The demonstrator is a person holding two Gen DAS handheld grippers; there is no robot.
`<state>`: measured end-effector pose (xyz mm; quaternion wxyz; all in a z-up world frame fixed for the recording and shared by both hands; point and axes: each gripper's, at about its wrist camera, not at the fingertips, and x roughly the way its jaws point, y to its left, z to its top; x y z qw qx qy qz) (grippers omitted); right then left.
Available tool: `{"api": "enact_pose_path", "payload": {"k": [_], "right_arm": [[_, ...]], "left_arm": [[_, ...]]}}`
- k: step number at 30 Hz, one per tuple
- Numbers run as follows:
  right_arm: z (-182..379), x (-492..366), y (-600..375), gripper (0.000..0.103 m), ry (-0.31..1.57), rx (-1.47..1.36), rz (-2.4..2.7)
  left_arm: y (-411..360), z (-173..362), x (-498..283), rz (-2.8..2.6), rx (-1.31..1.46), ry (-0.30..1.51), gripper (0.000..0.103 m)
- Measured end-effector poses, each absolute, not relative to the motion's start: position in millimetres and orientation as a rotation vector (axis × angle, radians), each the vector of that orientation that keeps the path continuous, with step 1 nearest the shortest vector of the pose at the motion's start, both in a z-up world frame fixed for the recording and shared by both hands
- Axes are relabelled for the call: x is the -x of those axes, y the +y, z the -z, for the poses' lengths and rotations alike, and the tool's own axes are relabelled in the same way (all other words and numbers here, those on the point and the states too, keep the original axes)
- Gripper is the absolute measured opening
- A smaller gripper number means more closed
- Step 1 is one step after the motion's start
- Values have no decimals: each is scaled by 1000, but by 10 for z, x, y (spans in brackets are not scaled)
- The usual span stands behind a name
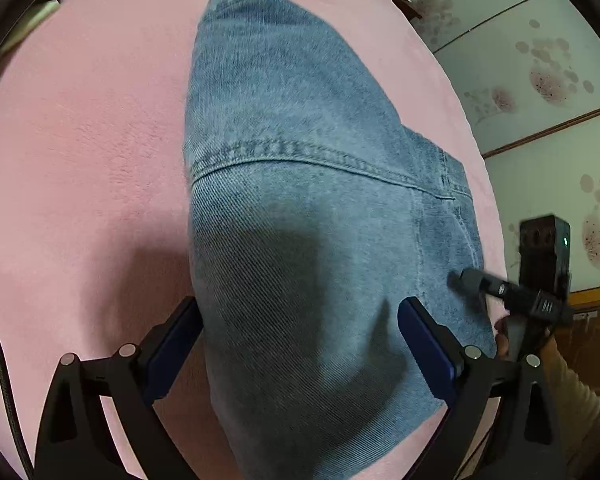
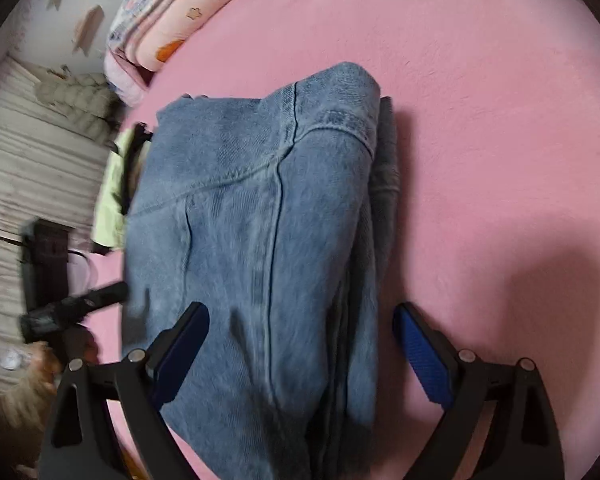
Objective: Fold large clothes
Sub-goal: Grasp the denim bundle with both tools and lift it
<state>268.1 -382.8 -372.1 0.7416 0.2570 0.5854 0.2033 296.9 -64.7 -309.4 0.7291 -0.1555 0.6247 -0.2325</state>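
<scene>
A pair of blue jeans [image 1: 300,200] lies folded in a thick stack on the pink bed cover [image 1: 80,160]. My left gripper [image 1: 300,344] is open, its two fingers straddling the near end of the stack, just above the denim. In the right wrist view the same jeans [image 2: 260,220] show several layers at their right edge. My right gripper [image 2: 300,348] is open too, its fingers wide apart over the near part of the stack. The right gripper's tip shows in the left wrist view [image 1: 472,280] at the jeans' right edge. The left gripper shows in the right wrist view [image 2: 76,308].
Folded pink bedding [image 2: 172,20] lies at the far corner of the bed cover [image 2: 480,120]. A light green cloth [image 2: 112,200] lies beside the jeans at the bed's edge. A flowered wall panel [image 1: 540,80] stands past the bed's right edge.
</scene>
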Motion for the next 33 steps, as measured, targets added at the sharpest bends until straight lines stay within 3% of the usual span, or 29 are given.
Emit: {"api": "enact_pose_path", "payload": {"k": [5, 11, 15, 18, 20, 22, 33], "right_arm": [[3885, -2886, -3773, 93, 1299, -629, -548], [3881, -2964, -3531, 91, 1332, -487, -557], [3802, -2907, -3526, 48, 1302, -482, -549], [3744, -2870, -3660, 28, 1272, -574, -532], [3643, -2823, -3658, 24, 1242, -574, -518], [3523, -2753, -3625, 22, 1216, -552, -504], [2702, -2149, -2769, 19, 1193, -520, -488]], "left_arm": [[-717, 3316, -3025, 572, 358, 1405, 96], [-775, 3367, -3057, 598, 357, 1373, 94], [-779, 3267, -3002, 546, 320, 1335, 74], [-793, 3105, -2928, 526, 301, 1293, 55], [-812, 2968, -2869, 535, 271, 1263, 43], [-801, 2834, -2806, 543, 246, 1243, 40], [8, 2005, -2276, 543, 194, 1225, 40]]}}
